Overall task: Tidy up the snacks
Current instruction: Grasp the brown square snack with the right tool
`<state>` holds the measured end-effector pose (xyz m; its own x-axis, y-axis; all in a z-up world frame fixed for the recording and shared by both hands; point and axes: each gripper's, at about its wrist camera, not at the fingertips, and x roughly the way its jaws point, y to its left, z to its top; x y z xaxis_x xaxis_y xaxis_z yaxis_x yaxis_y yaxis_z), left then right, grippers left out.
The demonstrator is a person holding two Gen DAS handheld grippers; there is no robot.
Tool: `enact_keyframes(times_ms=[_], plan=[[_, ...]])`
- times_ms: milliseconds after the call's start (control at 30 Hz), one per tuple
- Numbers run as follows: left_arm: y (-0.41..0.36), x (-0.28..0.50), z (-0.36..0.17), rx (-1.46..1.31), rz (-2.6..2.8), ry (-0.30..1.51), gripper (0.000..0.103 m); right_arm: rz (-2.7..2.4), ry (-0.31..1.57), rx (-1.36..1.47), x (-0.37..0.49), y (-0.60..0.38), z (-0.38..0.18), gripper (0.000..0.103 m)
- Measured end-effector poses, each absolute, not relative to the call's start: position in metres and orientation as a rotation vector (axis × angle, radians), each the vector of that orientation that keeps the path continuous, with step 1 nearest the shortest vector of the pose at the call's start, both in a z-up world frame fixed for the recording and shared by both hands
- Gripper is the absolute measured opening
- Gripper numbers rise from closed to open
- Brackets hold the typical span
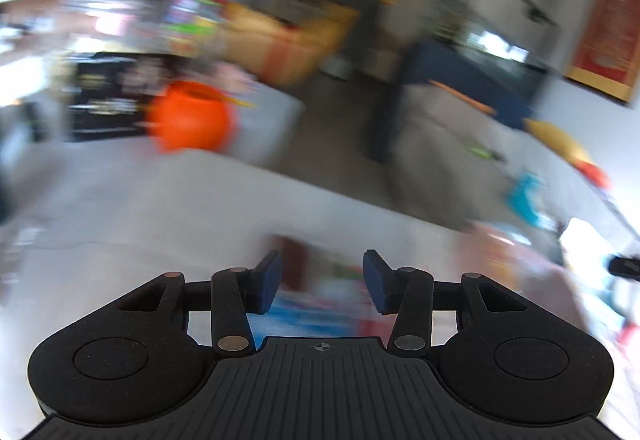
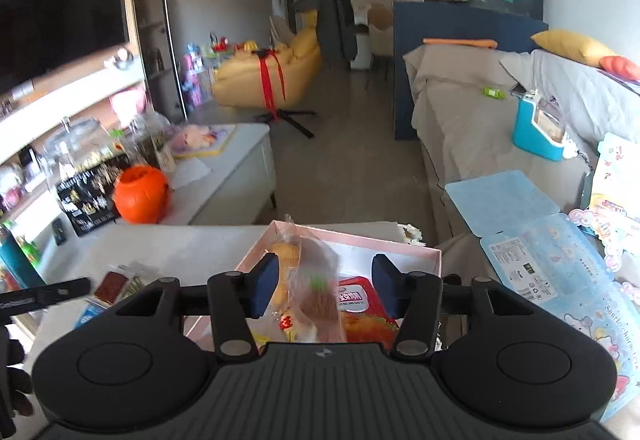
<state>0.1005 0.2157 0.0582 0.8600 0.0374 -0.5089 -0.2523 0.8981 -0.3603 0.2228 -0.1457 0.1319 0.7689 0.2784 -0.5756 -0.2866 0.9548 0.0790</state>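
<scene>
- The right claw [image 2: 324, 286] is held open above a pink box [image 2: 404, 246] on the tabletop [image 2: 172, 248]; nothing is gripped.
- A clear snack bag [image 2: 310, 280] is seen between its fingers, touching neither, standing in the box.
- A red packet [image 2: 360, 306] lies in the box, just right of the bag.
- More small packets [image 2: 120, 286] lie left of the claw.
- The left claw [image 1: 320, 282] is open and empty; blurred packets [image 1: 316, 304] are seen beneath it.
</scene>
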Motion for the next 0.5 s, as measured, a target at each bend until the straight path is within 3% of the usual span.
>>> enact_keyframes(times_ms=[167, 367, 467, 500], plan=[[0.250, 0.090, 0.035, -0.534, 0.253, 0.523, 0.049, 0.393, 0.704, -0.035, 0.210, -0.112, 0.108, 0.051], [0.253, 0.086, 0.035, -0.462, 0.283, 0.478, 0.050, 0.524, 0.827, -0.062, 0.200, -0.040, 0.081, 0.052], [0.257, 0.080, 0.033, -0.480, 0.292, 0.488, 0.050, 0.506, 0.811, -0.127, 0.198, -0.001, 0.074, 0.073], [0.262, 0.079, 0.032, -0.499, 0.298, 0.490, 0.050, 0.489, 0.808, -0.145, 0.199, 0.011, 0.074, 0.075]])
